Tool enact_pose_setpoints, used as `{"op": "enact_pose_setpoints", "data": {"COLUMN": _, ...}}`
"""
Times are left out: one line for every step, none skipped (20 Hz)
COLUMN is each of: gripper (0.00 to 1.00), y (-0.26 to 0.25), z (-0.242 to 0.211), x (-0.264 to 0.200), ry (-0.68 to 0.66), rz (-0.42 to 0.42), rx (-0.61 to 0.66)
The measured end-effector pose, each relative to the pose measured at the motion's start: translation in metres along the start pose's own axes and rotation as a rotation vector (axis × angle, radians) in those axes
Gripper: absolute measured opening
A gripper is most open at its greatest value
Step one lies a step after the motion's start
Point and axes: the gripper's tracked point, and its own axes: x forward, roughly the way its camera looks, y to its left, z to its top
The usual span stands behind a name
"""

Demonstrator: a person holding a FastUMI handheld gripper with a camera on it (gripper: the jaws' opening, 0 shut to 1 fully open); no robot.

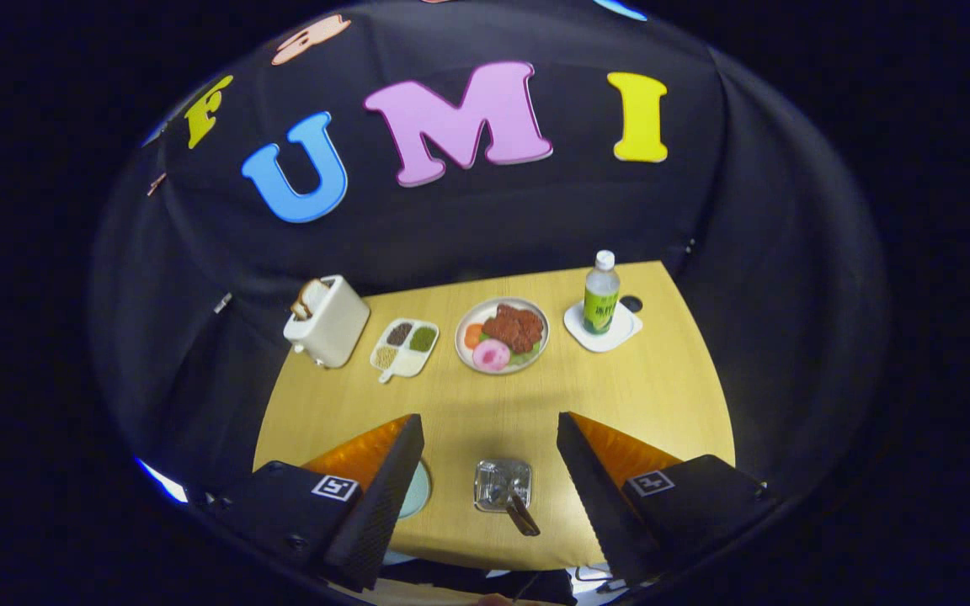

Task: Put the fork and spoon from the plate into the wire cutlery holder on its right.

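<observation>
My gripper [489, 438] hangs high over the near part of the wooden table [670, 396], its two fingers wide apart and open with nothing held. Far below, between the fingers, stands the wire cutlery holder [503, 485], seen from above, with a dark handle [523, 515] sticking out of it toward the near edge. Just left of it, a pale blue plate [416, 492] peeks out from behind the left finger [384, 488]; most of the plate is hidden, so I cannot tell what lies on it.
Along the far side of the table sit a white toaster [329, 321] with bread, a divided white dish [405, 347] of seeds, a plate of food [503, 334] and a green bottle [601, 295] on a white coaster. Black cloth walls surround the table.
</observation>
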Motion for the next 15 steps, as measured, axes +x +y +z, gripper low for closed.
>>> {"op": "enact_pose_setpoints", "data": {"gripper": 0.99, "y": 0.005, "z": 0.015, "x": -0.009, "ry": -0.057, "rz": 0.006, "rx": -0.008}}
{"op": "enact_pose_setpoints", "data": {"gripper": 0.99, "y": 0.010, "z": 0.029, "x": -0.020, "ry": -0.120, "rz": 0.014, "rx": -0.019}}
{"op": "enact_pose_setpoints", "data": {"gripper": 0.99, "y": 0.014, "z": 0.046, "x": -0.031, "ry": -0.199, "rz": 0.019, "rx": -0.038}}
{"op": "enact_pose_setpoints", "data": {"gripper": 0.99, "y": 0.018, "z": 0.062, "x": -0.041, "ry": -0.270, "rz": 0.018, "rx": -0.056}}
{"op": "enact_pose_setpoints", "data": {"gripper": 0.99, "y": 0.019, "z": 0.074, "x": -0.051, "ry": -0.335, "rz": 0.015, "rx": -0.068}}
{"op": "enact_pose_setpoints", "data": {"gripper": 0.99, "y": 0.022, "z": 0.087, "x": -0.062, "ry": -0.406, "rz": 0.008, "rx": -0.072}}
{"op": "enact_pose_setpoints", "data": {"gripper": 0.99, "y": 0.025, "z": 0.097, "x": -0.072, "ry": -0.470, "rz": 0.007, "rx": -0.073}}
{"op": "enact_pose_setpoints", "data": {"gripper": 0.99, "y": 0.027, "z": 0.105, "x": -0.082, "ry": -0.530, "rz": 0.004, "rx": -0.070}}
{"op": "enact_pose_setpoints", "data": {"gripper": 0.99, "y": 0.028, "z": 0.110, "x": -0.090, "ry": -0.580, "rz": 0.000, "rx": -0.065}}
{"op": "enact_pose_setpoints", "data": {"gripper": 0.99, "y": 0.028, "z": 0.114, "x": -0.097, "ry": -0.631, "rz": -0.004, "rx": -0.061}}
{"op": "enact_pose_setpoints", "data": {"gripper": 0.99, "y": 0.025, "z": 0.118, "x": -0.103, "ry": -0.693, "rz": -0.016, "rx": -0.053}}
{"op": "enact_pose_setpoints", "data": {"gripper": 0.99, "y": 0.021, "z": 0.119, "x": -0.107, "ry": -0.730, "rz": -0.031, "rx": -0.056}}
{"op": "enact_pose_setpoints", "data": {"gripper": 0.98, "y": 0.017, "z": 0.115, "x": -0.108, "ry": -0.740, "rz": -0.054, "rx": -0.058}}
{"op": "enact_pose_setpoints", "data": {"gripper": 0.99, "y": 0.012, "z": 0.107, "x": -0.106, "ry": -0.744, "rz": -0.072, "rx": -0.063}}
{"op": "enact_pose_setpoints", "data": {"gripper": 0.99, "y": 0.007, "z": 0.100, "x": -0.103, "ry": -0.748, "rz": -0.092, "rx": -0.073}}
